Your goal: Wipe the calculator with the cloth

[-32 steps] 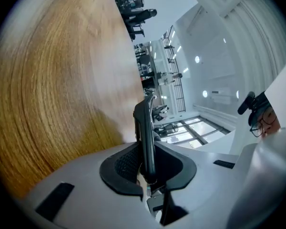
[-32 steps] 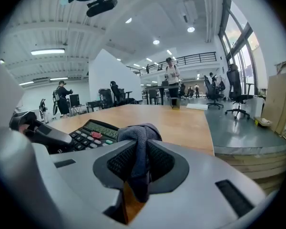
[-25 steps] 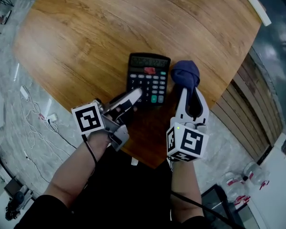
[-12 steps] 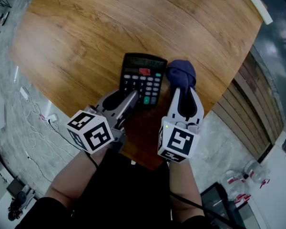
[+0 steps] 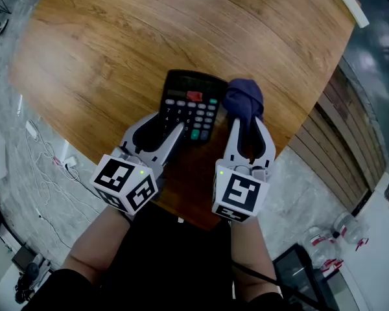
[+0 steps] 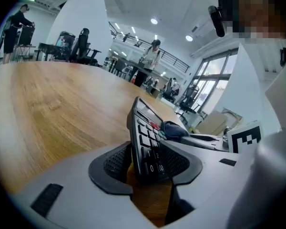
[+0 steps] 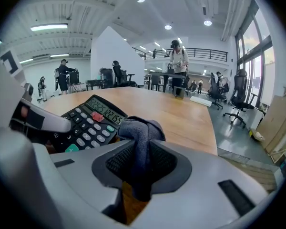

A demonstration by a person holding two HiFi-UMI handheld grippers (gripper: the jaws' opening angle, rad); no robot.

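Observation:
A black calculator (image 5: 194,99) rests on the round wooden table (image 5: 117,44) near its front edge. My left gripper (image 5: 167,122) has its jaws round the calculator's near left corner. In the left gripper view the calculator (image 6: 143,128) looks tilted on edge between the pads of the left gripper (image 6: 145,163). These jaws have just been opening, and a sliver of gap shows at the left pad. My right gripper (image 5: 247,118) is shut on a bunched dark blue cloth (image 5: 243,97), right beside the calculator. The cloth (image 7: 138,130) bulges out above the right gripper (image 7: 140,163) pads.
The table's front edge runs just under both grippers. A white bar (image 5: 350,5) lies at the far right rim. Cables (image 5: 45,154) trail on the floor at left, and bottles (image 5: 330,238) stand on the floor at lower right. A slatted wooden panel (image 5: 330,128) is on the right.
The left gripper has rolled flatter and its jaws have spread wider round the calculator's near left corner. The calculator has shifted slightly left. The right gripper still holds the cloth.

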